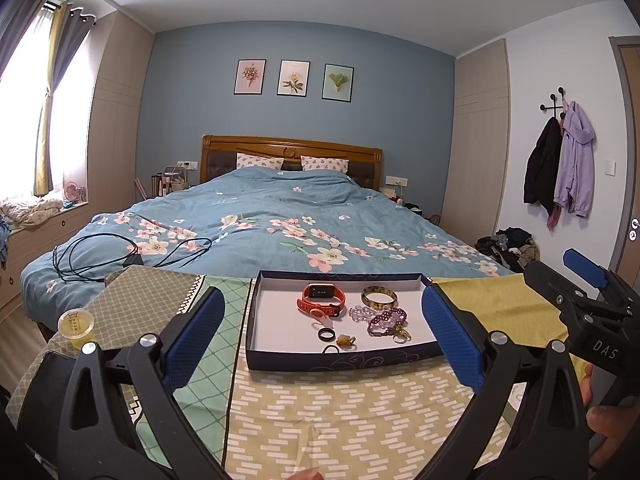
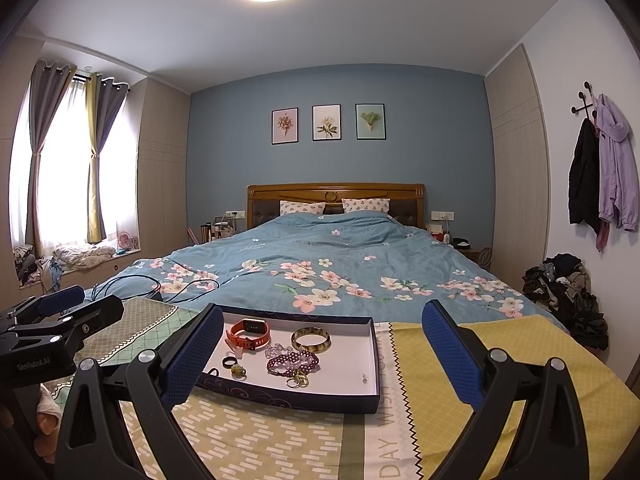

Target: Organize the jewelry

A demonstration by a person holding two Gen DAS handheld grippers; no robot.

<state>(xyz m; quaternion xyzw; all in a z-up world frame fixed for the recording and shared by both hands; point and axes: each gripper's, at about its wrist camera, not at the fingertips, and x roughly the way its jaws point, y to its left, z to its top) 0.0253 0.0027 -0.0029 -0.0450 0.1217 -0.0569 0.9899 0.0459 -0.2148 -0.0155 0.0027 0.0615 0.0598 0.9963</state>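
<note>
Left gripper (image 1: 320, 340): spread wide, empty, before the box lid (image 1: 344, 360).
Right gripper (image 2: 320, 356): spread, empty.
Watch (image 1: 322, 298): inside lid, far-left.

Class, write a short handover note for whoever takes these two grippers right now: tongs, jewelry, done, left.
Left tongs: open, empty, facing the tray.
Right tongs: open, empty.
All jewelry lies loose in the shallow dark-blue, white-lined box tray: orange-strapped smartwatch, amber bangle, purple beaded bracelets, black ring.
Done: nothing sorted that shows.
Left: arrange every piece.
</note>
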